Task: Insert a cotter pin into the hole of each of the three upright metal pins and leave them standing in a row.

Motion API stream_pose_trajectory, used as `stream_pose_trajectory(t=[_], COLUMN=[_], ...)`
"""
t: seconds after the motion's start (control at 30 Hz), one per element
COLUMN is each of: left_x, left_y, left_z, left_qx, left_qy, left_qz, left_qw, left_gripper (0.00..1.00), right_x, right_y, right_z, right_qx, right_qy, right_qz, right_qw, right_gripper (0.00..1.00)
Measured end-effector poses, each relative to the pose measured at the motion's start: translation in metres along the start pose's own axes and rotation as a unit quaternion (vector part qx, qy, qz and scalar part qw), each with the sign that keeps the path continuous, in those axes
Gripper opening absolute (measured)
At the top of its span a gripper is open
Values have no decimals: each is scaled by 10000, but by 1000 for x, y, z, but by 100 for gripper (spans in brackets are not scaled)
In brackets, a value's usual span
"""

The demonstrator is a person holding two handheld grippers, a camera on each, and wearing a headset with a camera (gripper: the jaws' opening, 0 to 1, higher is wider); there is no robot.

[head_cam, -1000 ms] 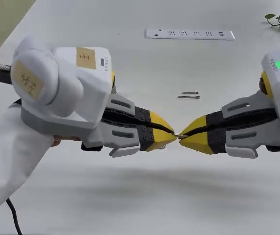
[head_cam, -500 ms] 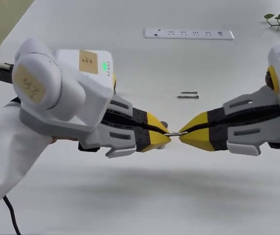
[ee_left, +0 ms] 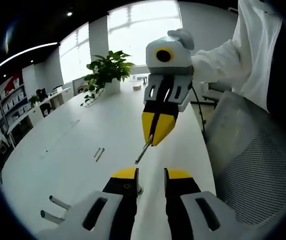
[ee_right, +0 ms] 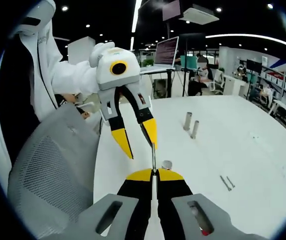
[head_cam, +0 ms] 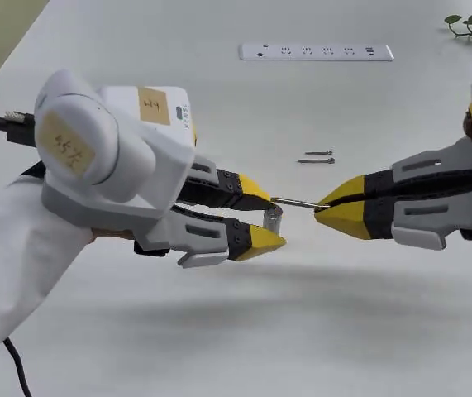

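A short upright metal pin (head_cam: 274, 220) stands on the white table between the spread jaws of my left gripper (head_cam: 277, 220), which is open and touches nothing. My right gripper (head_cam: 320, 208) is shut on a thin cotter pin (head_cam: 296, 203), held level, its free tip just over the metal pin's top. In the left gripper view the cotter pin (ee_left: 143, 151) points down from the right gripper (ee_left: 153, 141) toward my own jaws (ee_left: 152, 174). In the right gripper view the cotter pin (ee_right: 153, 156) sits just left of the metal pin (ee_right: 167, 164). Two more metal pins (ee_right: 191, 125) stand farther off.
Two spare cotter pins (head_cam: 317, 157) lie on the table beyond the grippers. A white power strip (head_cam: 317, 53) lies near the far edge, and plant leaves (head_cam: 471, 23) show at the top right. A mesh office chair (ee_left: 253, 150) stands beside the table.
My left gripper has opened, baring the short metal pin between its jaws. The right gripper has drawn slightly right and up, still holding the cotter pin.
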State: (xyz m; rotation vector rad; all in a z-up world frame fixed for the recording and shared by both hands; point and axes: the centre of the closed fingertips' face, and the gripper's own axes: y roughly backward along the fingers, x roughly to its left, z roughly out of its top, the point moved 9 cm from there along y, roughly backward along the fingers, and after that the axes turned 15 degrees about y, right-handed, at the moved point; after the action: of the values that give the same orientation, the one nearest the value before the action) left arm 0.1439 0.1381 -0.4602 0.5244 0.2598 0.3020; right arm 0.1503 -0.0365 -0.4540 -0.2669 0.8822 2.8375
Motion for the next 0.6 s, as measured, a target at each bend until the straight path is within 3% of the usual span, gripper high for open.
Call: stream_pose_trajectory(t=[0.1, 0.3, 0.6], left_x=[7, 20, 31], left_y=[-3, -10, -23], left_z=[-3, -6, -9], left_qx=[85, 158, 318], left_qy=[96, 183, 222], left_qz=[81, 206, 215], left_qw=[9999, 9995, 9990], left_gripper=[13, 21, 20], right_x=[-4, -8, -7], right_y=[-1, -5, -16], right_z=[-15, -37, -48], right_qx=[173, 355, 492], right_qy=[-88, -208, -220], right_qz=[-126, -150, -147], right_qw=[9997, 9990, 9984], right_gripper=[0, 0, 0])
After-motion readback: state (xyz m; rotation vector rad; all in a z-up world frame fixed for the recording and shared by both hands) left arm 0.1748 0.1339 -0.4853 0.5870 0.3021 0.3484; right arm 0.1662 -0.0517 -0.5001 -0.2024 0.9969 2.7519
